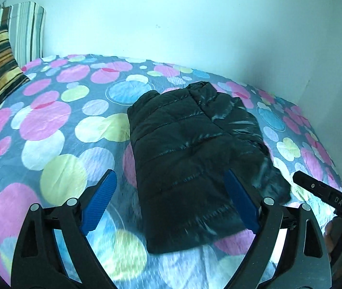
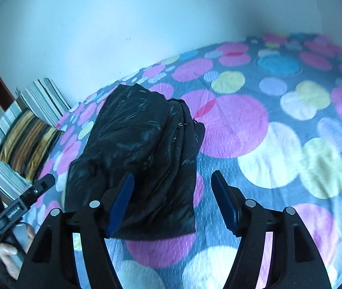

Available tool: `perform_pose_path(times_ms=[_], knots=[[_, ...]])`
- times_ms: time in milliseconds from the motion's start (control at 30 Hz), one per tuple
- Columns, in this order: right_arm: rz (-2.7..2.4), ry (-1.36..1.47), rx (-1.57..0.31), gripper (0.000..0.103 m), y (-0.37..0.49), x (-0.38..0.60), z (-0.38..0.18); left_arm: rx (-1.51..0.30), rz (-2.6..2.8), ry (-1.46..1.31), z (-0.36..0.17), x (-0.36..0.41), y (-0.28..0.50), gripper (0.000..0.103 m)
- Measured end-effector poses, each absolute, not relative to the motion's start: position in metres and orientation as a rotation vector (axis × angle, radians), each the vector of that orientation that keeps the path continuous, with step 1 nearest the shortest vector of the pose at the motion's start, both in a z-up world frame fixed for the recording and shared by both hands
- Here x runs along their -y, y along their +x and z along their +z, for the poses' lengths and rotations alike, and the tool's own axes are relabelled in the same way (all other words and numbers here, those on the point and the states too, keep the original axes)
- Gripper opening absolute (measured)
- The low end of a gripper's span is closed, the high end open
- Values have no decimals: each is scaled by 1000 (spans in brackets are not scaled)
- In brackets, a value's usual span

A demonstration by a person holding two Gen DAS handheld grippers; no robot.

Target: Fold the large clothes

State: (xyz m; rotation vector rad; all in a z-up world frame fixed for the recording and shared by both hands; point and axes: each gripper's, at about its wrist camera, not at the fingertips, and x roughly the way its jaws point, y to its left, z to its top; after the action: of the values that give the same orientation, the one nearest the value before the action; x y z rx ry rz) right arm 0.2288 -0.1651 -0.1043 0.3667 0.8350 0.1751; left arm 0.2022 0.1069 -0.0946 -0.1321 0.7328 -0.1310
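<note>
the black puffy jacket (image 1: 190,149) lies folded in the middle of the bed (image 1: 50,125), collar toward the wall. it looks soft, light and slippery, so pinch a thick edge. the left gripper (image 1: 171,202) and right gripper (image 2: 173,204) are both wide and hold nothing.

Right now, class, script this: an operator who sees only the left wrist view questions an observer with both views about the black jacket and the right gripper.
Operator: Is the right gripper holding the jacket?
Observer: No. Its jaws stand open and pinch nothing.
Operator: How does the jacket's right side look?
Observer: Several folded layers lie stacked along that edge, with the spotted bedspread beside it.
</note>
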Motion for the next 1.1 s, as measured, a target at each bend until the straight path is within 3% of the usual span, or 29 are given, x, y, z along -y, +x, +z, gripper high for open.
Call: perform_pose_path(times_ms=[333, 1100], knots=[[89, 154, -723, 76, 180, 133, -63, -692, -55, -105, -76, -94, 155, 93], [59, 85, -665, 78, 145, 120, -50, -631, 35, -24, -63, -77, 114, 100]])
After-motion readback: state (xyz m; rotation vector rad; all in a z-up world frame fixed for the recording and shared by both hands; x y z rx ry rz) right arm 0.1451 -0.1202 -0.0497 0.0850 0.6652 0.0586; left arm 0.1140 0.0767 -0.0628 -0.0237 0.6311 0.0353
